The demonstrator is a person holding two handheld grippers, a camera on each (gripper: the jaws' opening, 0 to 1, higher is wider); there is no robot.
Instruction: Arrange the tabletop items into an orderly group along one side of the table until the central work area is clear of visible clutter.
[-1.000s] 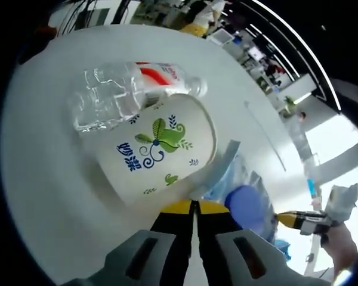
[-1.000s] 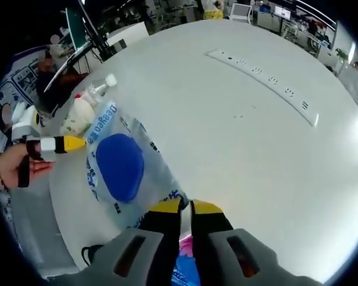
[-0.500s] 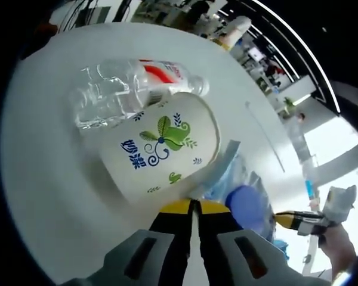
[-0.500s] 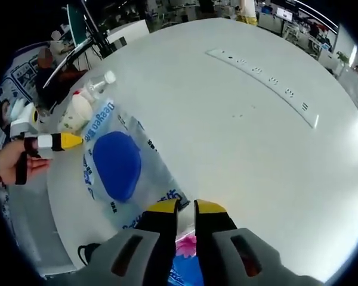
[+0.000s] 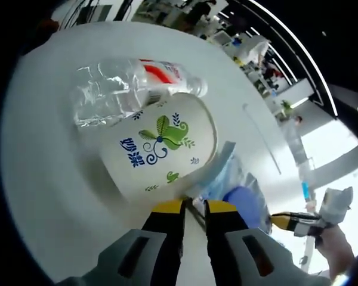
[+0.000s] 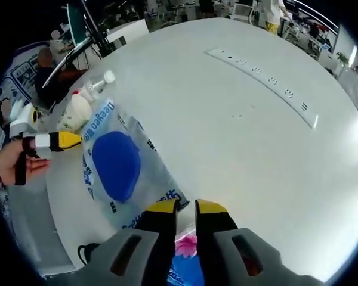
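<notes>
In the left gripper view, the left gripper (image 5: 193,208) is rising from the bottom centre with its yellow-tipped fingers (image 5: 167,208) standing slightly apart, nothing between them. Just above the tips a white paper cup (image 5: 161,149) with a green and blue leaf print is lying on its side on the white worktop (image 5: 42,179), its rim turned toward the lower right. A crumpled clear plastic bottle (image 5: 122,89) with a red label is lying against the cup's upper side, touching it, in the upper left of the frame. To the right of the fingers a clear packet with a blue patch (image 5: 241,196) is lying flat – its edge is close beside the cup's rim.

In the right gripper view, the right gripper (image 6: 184,207) is coming up at the bottom centre, its fingers (image 6: 210,208) parted by a narrow gap and closed on nothing. The packet (image 6: 116,167) is lying at centre left, its near corner reaching the left fingertip. At the far left edge a hand (image 6: 15,164) is holding the other gripper – its yellow tip is pointing at the packet. Behind it the cup (image 6: 71,113) and bottle (image 6: 98,83) are lying together near the worktop (image 6: 238,137) edge. A long white power strip (image 6: 265,80) is running across the upper right.
</notes>
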